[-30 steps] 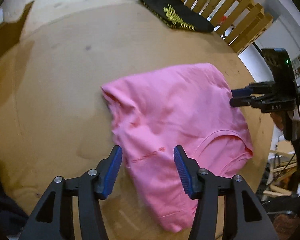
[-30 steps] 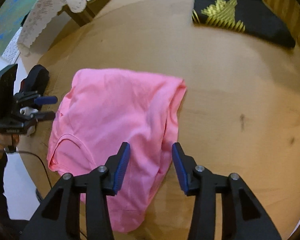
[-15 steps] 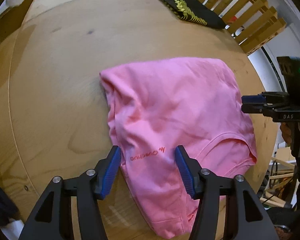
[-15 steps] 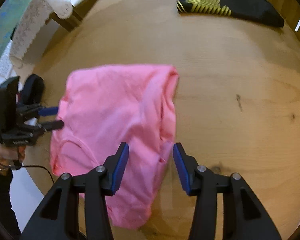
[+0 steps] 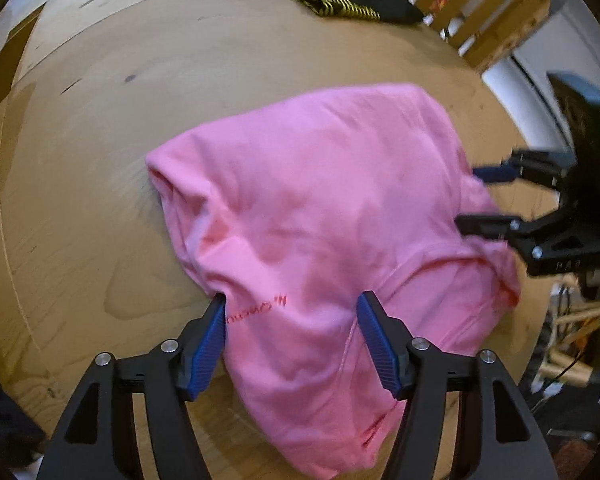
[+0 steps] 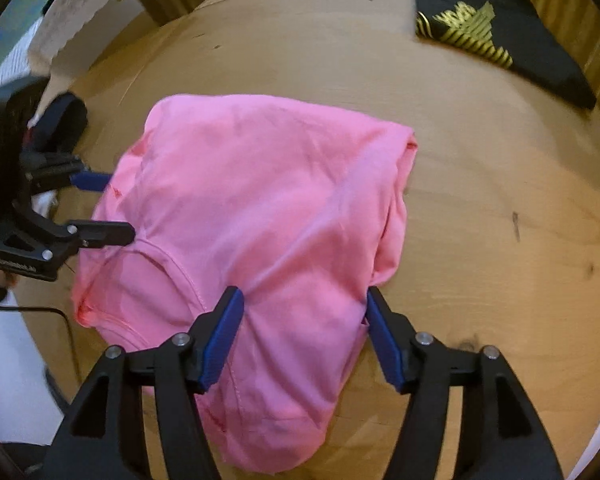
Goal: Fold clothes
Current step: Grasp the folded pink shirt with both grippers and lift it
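Observation:
A pink shirt (image 5: 320,208) lies folded and rumpled on the round wooden table (image 5: 100,120), its neckline toward the table's edge. My left gripper (image 5: 292,320) points down over the shirt's near side. Its jaws are opening, with pink cloth spanning the gap and one blue pad (image 5: 208,344) at the cloth's folded edge. My right gripper (image 6: 302,316) straddles the opposite side of the pink shirt (image 6: 260,208). Its jaws are also opening, with cloth between them. Each gripper shows in the other's view: the right gripper (image 5: 496,200), the left gripper (image 6: 104,206).
A folded black garment with a gold print (image 5: 340,0) lies at the table's far side, next to a wooden slatted fence (image 5: 480,12). A white lace cloth (image 6: 92,4) hangs beyond the table. A cable (image 6: 60,320) trails off the table's edge.
Both grippers have closed in on the pink shirt from opposite sides, and their jaws stand wider. The shirt now lies between each pair of fingers.

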